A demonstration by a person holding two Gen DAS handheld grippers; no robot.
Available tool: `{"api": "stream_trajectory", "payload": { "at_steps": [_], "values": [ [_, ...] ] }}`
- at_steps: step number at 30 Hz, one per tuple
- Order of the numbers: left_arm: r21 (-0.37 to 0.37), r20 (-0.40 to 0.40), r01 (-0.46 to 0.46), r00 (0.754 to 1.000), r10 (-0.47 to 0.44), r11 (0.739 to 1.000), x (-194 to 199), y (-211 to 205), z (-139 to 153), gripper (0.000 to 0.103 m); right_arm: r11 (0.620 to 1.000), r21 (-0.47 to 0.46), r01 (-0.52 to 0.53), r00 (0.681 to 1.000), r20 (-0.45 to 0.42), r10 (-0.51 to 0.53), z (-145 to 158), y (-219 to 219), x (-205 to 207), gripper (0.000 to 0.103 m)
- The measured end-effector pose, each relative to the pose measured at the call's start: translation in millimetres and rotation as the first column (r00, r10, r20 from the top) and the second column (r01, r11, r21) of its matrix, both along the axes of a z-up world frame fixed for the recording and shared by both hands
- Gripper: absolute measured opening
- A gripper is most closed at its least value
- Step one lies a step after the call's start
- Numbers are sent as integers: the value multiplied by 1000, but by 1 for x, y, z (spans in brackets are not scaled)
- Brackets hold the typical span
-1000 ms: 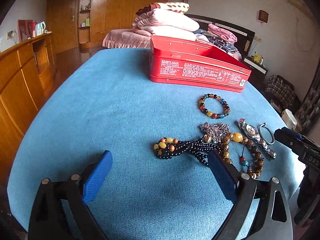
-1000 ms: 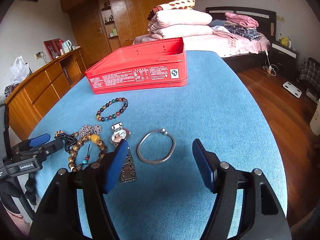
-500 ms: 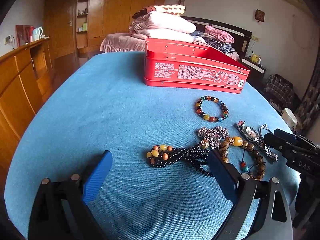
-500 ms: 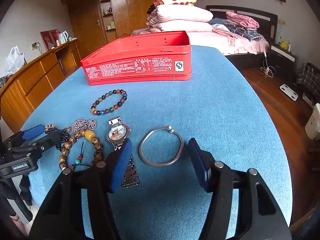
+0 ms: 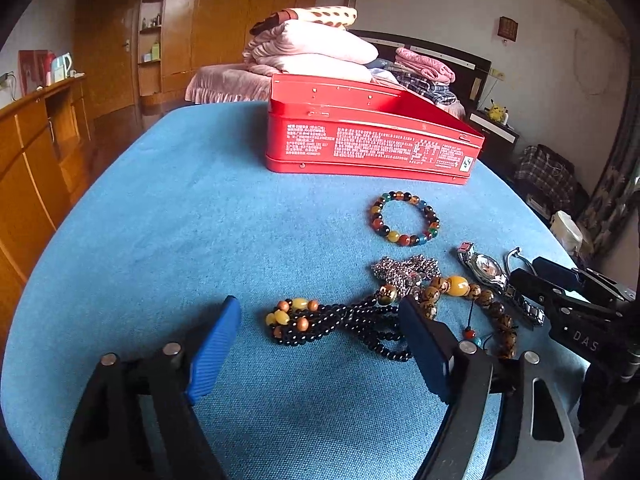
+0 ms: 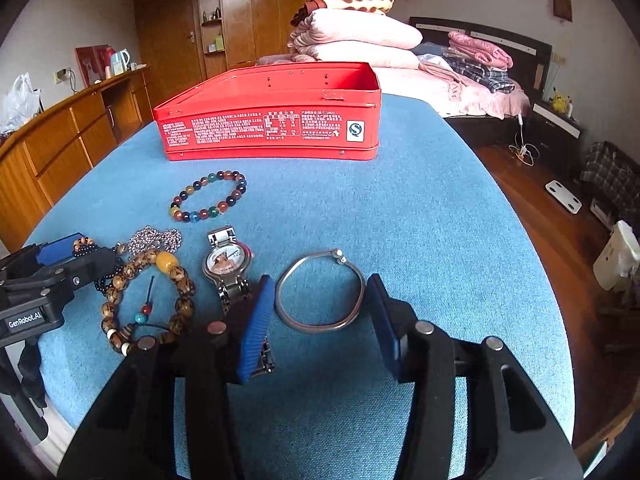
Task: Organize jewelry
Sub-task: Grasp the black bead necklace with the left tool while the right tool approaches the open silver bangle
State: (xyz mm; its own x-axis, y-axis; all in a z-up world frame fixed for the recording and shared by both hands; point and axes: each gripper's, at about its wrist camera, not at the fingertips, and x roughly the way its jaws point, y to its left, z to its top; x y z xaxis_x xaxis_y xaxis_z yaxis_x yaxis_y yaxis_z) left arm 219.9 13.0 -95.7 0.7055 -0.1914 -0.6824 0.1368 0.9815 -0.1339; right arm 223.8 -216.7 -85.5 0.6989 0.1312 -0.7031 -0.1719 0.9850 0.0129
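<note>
Blue-covered table (image 6: 440, 216): red tin (image 6: 276, 120) upper centre; beaded bracelet (image 6: 208, 196), watch (image 6: 228, 264), bangle (image 6: 320, 292), necklaces (image 5: 352, 316) below.

Silver bangle (image 6: 320, 292) between blue pads (image 6: 256, 324)

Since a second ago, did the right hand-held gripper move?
Yes. The right hand-held gripper moved forward; its open jaws now flank the silver metal bangle lying on the blue tablecloth.

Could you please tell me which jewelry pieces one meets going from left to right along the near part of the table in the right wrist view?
Wooden bead bracelet → wristwatch → silver bangle.
</note>
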Motion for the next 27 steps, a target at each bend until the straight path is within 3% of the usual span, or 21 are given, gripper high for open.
{"api": "stream_trajectory", "payload": {
  "at_steps": [1, 6, 8, 15, 27],
  "values": [
    [3, -2, 1, 1000, -1, 1000, 0, -1, 0, 79, 1000, 1, 0, 1000, 0, 0, 0, 0, 0, 47],
    [-7, 15, 6, 1000, -6, 1000, -2, 0, 0, 51, 1000, 10, 0, 1000, -1, 0, 0, -2, 0, 46],
    [-35, 17, 8, 1000, -8, 999, -1, 3, 0, 48, 1000, 13, -2, 1000, 1, 2, 1, -3, 0, 46],
    [-75, 32, 1, 999, 1, 997, -4, 8, 2, 43, 999, 37, -4, 1000, 8, 4, 3, -5, -1, 46],
    [-61, 95, -30, 995, 36, 998, -10, 14, 14, 42, 996, 85, 4, 999, 48, -8, 13, -14, -5, 46]
  ]
}}
